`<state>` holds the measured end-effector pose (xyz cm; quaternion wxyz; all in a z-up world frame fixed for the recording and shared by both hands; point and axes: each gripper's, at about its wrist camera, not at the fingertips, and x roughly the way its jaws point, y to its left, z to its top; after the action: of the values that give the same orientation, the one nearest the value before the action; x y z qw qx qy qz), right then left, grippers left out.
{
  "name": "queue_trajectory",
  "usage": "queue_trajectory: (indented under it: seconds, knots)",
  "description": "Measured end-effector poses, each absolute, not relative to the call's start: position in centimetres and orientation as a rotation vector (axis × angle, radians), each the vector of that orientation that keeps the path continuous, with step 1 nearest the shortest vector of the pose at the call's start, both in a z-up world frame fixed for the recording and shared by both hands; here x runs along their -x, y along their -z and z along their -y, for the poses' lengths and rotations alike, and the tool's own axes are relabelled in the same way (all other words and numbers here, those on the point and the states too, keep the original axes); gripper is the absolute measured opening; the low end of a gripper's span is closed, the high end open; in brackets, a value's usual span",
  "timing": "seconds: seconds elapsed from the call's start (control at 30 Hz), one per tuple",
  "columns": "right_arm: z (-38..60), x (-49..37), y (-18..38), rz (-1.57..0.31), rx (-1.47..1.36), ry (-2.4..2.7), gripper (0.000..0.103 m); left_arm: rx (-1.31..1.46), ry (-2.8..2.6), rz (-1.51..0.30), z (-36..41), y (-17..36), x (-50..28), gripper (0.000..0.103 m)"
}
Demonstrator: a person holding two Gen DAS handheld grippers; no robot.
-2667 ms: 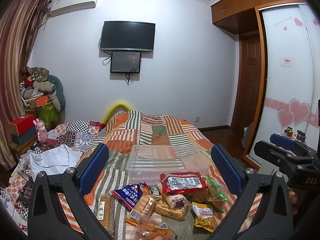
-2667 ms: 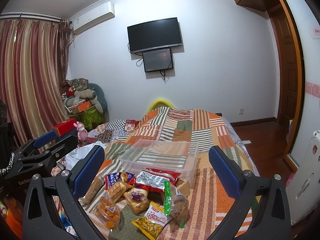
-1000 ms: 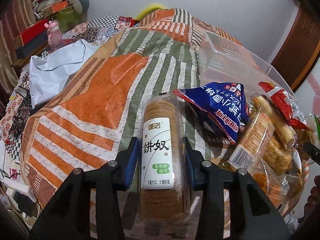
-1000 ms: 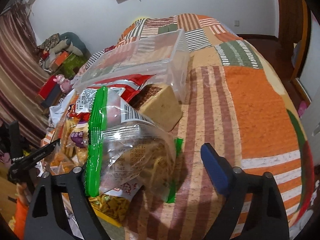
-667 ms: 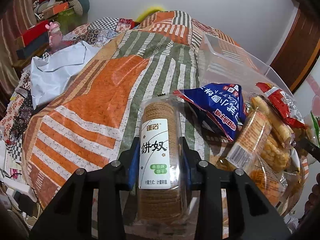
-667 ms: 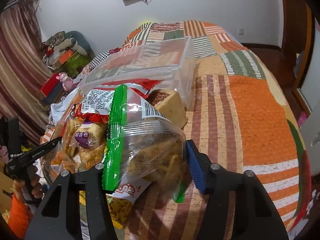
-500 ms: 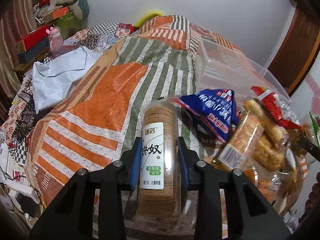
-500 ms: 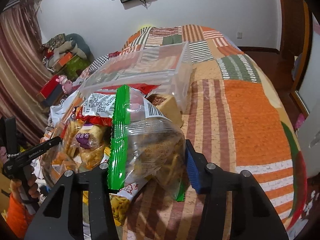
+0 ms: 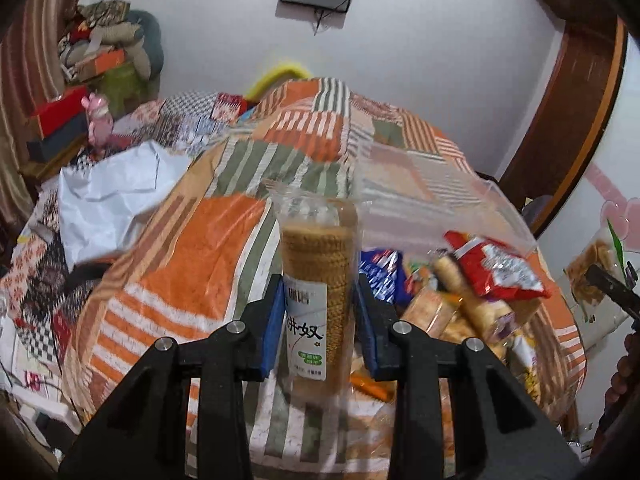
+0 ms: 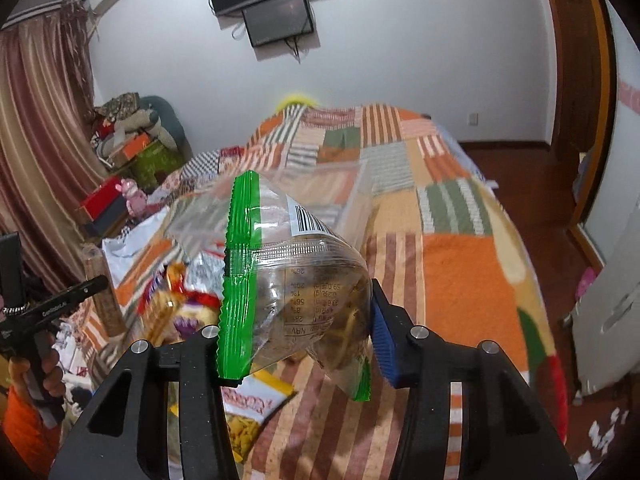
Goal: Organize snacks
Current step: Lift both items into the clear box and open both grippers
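Observation:
My left gripper (image 9: 318,322) is shut on a clear-wrapped biscuit roll (image 9: 318,268) with a white label and holds it upright above the bed. My right gripper (image 10: 298,340) is shut on a clear snack bag with green edges (image 10: 296,284), lifted off the quilt. A clear plastic bin (image 9: 424,196) stands on the patchwork quilt beyond the roll; it also shows behind the bag in the right wrist view (image 10: 344,188). A pile of snack packets (image 9: 468,300) lies right of the roll, with a red packet (image 9: 496,268) on top.
A yellow snack packet (image 10: 252,408) lies on the quilt under my right gripper. A white sheet (image 9: 112,196) lies at the bed's left side. Boxes and bundles (image 9: 80,92) are stacked by the left wall. A wooden door (image 9: 568,128) is at right.
Both grippers closed on their items and lifted them. The biscuit roll rose from lying on the quilt to upright. The green-edged bag came up off the pile.

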<state>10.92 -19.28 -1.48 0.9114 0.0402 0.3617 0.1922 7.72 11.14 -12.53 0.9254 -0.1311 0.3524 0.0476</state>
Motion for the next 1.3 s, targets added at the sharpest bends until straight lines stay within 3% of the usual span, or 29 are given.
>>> queue_trajectory:
  seconds: [0.9, 1.3]
  knots:
    - [17.0, -14.5, -1.3, -0.577, -0.049, -0.42, 0.045, 0.16, -0.006, -0.528, -7.8, 4.4, -13.9, 0.033]
    - [15.2, -17.3, 0.1, -0.613, -0.042, -0.465, 0.045, 0.122, 0.008, -0.535, -6.6, 5.2, -18.5, 0.033]
